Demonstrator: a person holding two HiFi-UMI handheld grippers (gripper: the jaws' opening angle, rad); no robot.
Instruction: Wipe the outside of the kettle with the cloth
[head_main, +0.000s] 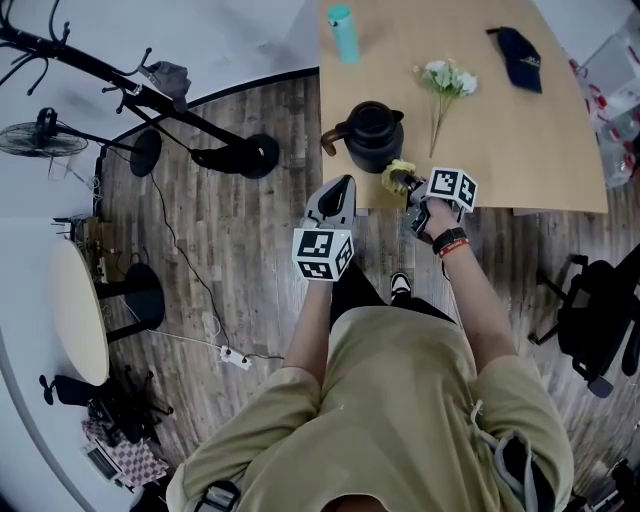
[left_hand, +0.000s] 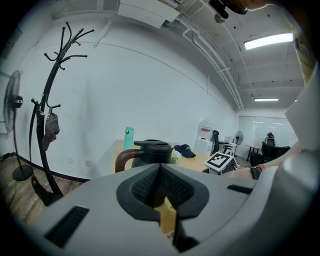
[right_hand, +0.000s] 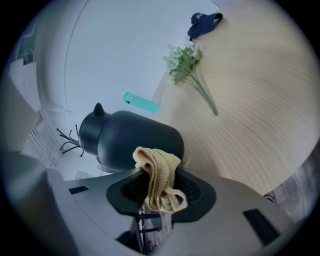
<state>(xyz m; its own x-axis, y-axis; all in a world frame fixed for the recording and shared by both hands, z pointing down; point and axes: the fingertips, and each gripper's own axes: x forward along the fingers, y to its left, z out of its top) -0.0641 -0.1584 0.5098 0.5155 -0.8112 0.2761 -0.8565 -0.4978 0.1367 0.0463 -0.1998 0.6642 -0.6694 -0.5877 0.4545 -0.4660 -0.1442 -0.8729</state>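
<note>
While my right claw (right_hand: 157, 196) pinches the bunched yellow ribbed cloth (right_hand: 156, 172) between its pads, the cloth's upper fold sits against or just short of the dark rounded kettle (right_hand: 131, 137). No view settles whether the two are touching. In the head view, the kettle (head_main: 372, 135) stands on the tan wooden table (head_main: 500, 140), near its front edge and near the left corner, with its brown handle pointing left. My left claw (left_hand: 160, 186) is pressed together on nothing. It hangs off the table, just in front of the kettle, and steadies nothing.

Hazards, as I judge them:

1. Kettle shift. A wiping stroke pushed leftward or toward me could slide the unbraced kettle to the table edge. Cause: no counter-hold from the left claw.
2. Cloth loss. The cloth is gripped as a narrow wad with loose folds hanging below the pads. Drag on the kettle wall could pull it free.
3. Bare-jaw contact. Little cloth projects past the pads, so a firm press could bring the plastic jaw onto the kettle.
4. Partial coverage. The far side and handle side are away from the right claw.
</note>
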